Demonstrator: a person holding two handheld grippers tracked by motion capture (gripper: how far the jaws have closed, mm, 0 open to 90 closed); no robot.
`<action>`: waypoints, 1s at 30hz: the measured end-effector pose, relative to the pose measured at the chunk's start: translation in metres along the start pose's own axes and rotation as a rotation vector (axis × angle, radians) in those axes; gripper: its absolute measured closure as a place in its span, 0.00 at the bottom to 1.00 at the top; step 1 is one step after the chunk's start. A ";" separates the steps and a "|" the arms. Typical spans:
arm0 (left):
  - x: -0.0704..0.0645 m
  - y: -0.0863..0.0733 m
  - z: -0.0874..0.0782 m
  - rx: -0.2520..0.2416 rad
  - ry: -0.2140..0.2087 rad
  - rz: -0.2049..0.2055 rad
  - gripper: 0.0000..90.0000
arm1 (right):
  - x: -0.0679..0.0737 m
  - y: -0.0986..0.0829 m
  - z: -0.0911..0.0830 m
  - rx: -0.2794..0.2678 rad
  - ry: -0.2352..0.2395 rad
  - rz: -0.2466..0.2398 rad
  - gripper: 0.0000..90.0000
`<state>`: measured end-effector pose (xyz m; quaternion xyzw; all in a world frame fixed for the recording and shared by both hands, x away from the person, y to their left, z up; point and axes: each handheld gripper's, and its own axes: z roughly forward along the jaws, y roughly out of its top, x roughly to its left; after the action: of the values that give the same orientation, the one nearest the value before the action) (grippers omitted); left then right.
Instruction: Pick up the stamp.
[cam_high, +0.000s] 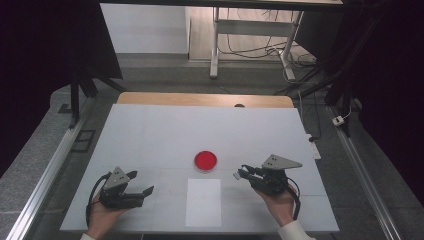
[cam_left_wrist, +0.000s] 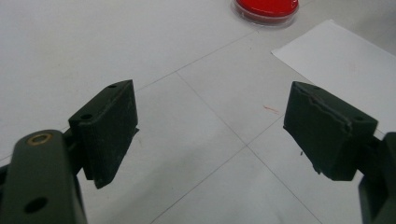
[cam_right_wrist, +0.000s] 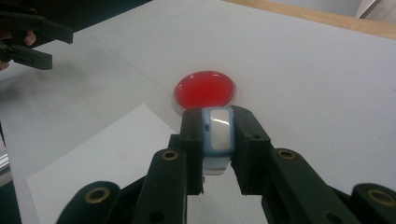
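- The right gripper (cam_right_wrist: 216, 140) has its two black jaws pinched on a small flat block with a light-blue rim and a pale grey-white face (cam_right_wrist: 218, 135); the pads press its two long sides.
- In the right gripper view the block's long axis runs along the jaws, its far end pointing towards the round red dish with a clear rim (cam_right_wrist: 204, 89), which lies just beyond the jaw tips on the white table top (cam_right_wrist: 303, 70).
- In the high view the right gripper (cam_high: 244, 173) sits right of the dish (cam_high: 205, 160), its tips aimed left, near the dish but apart from it.
- The left gripper (cam_left_wrist: 210, 126) has its jaws spread wide with nothing between them, above the bare table.
- A white rectangular paper sheet (cam_high: 203, 202) lies between the two grippers, just nearer the person than the dish.
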<state>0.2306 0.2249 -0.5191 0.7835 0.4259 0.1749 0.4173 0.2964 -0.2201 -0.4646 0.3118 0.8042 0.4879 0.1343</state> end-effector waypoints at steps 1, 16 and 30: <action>0.000 0.000 0.000 -0.004 -0.002 -0.005 0.20 | 0.001 0.000 0.001 0.002 0.002 0.001 0.83; -0.001 0.001 0.002 0.000 -0.008 0.003 0.20 | 0.027 0.017 0.030 -0.003 0.049 -0.028 0.83; -0.003 0.002 0.005 0.005 -0.009 0.013 0.20 | 0.044 0.023 0.051 -0.005 0.091 -0.047 0.83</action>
<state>0.2328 0.2191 -0.5203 0.7880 0.4194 0.1728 0.4163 0.2976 -0.1495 -0.4655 0.2700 0.8152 0.5006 0.1096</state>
